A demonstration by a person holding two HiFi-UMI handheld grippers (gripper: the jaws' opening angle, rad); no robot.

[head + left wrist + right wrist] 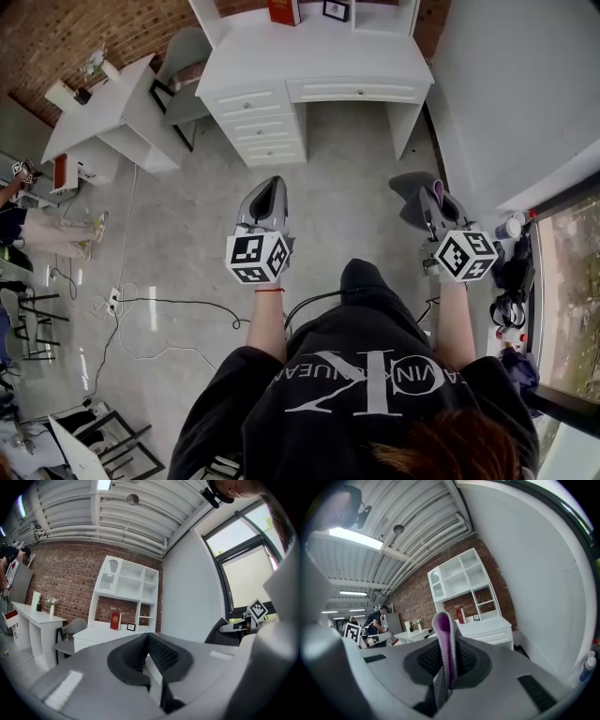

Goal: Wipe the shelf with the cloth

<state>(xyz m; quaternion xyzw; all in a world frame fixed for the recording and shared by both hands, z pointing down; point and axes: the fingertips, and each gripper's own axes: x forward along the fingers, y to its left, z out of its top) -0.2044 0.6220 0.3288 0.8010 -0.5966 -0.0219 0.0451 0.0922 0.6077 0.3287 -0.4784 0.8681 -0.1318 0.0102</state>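
A white desk (319, 56) with an open white shelf unit (126, 588) stands ahead against the brick wall. The shelf unit (464, 585) also shows in the right gripper view. My right gripper (441, 199) is shut on a folded grey and purple cloth (445, 639), which sticks up between the jaws. In the head view the cloth (414, 192) hangs off that gripper's left side. My left gripper (270, 187) is shut with nothing in it, its ribbed pads (157, 653) pressed together. Both grippers are held out over the floor, well short of the desk.
A red book (283, 11) and a small picture frame (336, 9) stand on the desk. A grey chair (183, 70) and a second white desk (103, 122) are at the left. Cables (141, 309) lie on the floor. A white wall and a window (572, 300) are at the right.
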